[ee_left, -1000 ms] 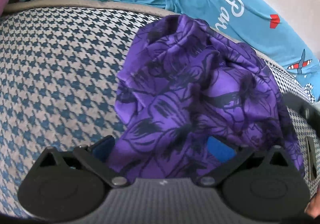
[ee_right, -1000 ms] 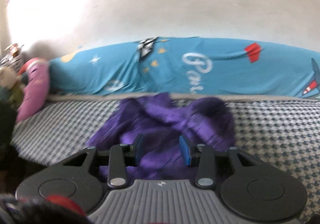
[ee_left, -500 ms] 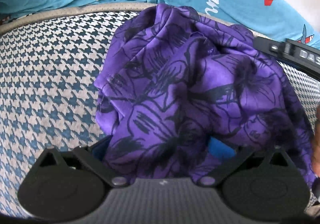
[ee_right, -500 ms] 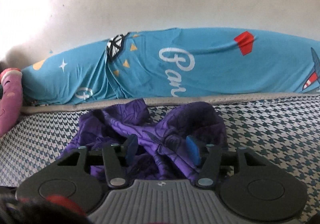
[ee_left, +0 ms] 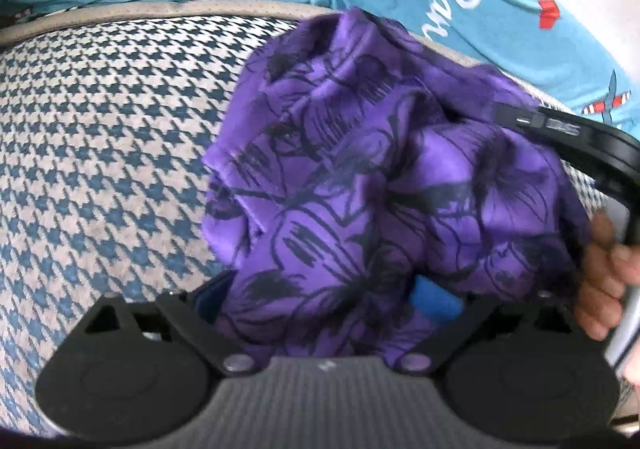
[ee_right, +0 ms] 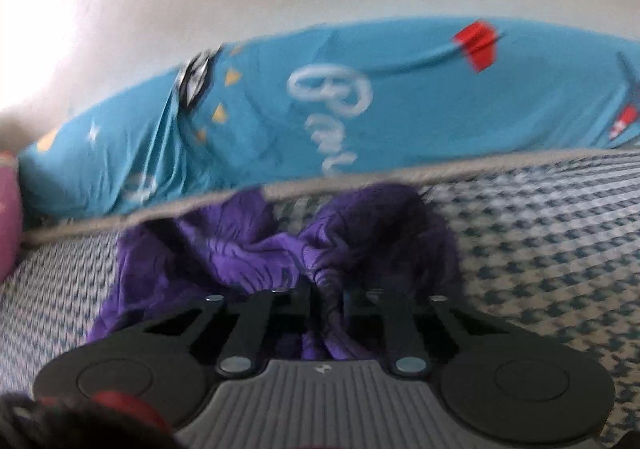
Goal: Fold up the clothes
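Left wrist view: our left tool [ee_left: 328,299] has its fingers spread wide, with the crumpled purple garment [ee_left: 384,185] bunched between and over them on the houndstooth mattress [ee_left: 100,137]. In the right wrist view our right tool [ee_right: 326,299] is pinched together on a twisted fold of the same garment. A hand [ee_left: 604,269] grips that tool's handle. Behind lies a blue printed sheet [ee_right: 400,109].

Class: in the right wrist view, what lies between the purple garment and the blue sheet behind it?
In the right wrist view, a strip of houndstooth cover and the mattress's grey piping lie between the purple garment and the blue sheet.
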A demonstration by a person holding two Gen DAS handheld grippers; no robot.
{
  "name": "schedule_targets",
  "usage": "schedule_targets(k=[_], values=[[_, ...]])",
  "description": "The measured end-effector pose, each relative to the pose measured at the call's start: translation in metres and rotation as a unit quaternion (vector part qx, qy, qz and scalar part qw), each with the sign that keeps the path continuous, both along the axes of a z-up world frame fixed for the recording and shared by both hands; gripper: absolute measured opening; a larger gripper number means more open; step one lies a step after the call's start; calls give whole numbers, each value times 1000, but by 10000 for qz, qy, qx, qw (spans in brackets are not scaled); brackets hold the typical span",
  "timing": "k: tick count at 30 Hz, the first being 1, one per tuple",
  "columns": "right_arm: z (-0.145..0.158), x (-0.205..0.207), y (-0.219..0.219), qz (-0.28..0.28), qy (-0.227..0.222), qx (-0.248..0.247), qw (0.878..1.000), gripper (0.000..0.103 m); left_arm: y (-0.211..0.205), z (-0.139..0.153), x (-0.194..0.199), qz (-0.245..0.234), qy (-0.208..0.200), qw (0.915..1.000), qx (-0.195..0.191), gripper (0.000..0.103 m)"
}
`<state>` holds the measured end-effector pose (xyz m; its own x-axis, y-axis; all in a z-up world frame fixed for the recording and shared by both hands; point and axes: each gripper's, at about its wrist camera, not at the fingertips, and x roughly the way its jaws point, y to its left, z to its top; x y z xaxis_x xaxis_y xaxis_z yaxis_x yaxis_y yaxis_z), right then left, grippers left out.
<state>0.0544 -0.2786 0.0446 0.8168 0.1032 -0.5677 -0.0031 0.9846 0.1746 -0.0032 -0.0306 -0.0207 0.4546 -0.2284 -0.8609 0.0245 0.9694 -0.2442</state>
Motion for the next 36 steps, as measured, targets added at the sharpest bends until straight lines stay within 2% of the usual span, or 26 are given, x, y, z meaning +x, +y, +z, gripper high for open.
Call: schedule_targets(k=[4, 6, 10, 13, 15, 18, 19, 25, 31, 36], values=[[28, -20, -24, -637, -480, -212, 9966, 13, 6, 4, -3, 100, -120, 9999, -14, 96], [39, -27, -41, -1027, -589, -165, 9928, 12, 7, 6, -5, 130, -177, 9998, -15, 96], [45, -41, -74, -1936, -572, -303, 9789, 12, 8, 7, -6, 129, -228, 9996, -86, 97], [39, -45, -89, -2290, -355, -484, 9716, 13, 6, 9, -12, 74, -270, 9995, -172, 98], [34, -44, -99, -2046, -125, -418, 9779, 14, 4, 9, -12, 30, -305, 9995, -119, 98], [32, -47, -101, -1853, 98, -618, 9807, 30, 3, 8, -12, 27, -312, 9995, 1, 98], [33, -49, -101, -1800, 145, -659, 9813, 30, 5, 7, -12, 42, -286, 9996, -22, 98], [49, -71, -93, -1389, -297, -570, 9882, 32, 8, 1, -13, 53, -150, 9998, -128, 98], [58, -79, -57, -73, -636, -434, 9970, 43, 1, -3, -18, -76, -151, 9999, -3, 98], [51, -70, -32, 637, -522, -319, 9961, 55, -3, -8, -20, -132, -127, 9998, 42, 98]])
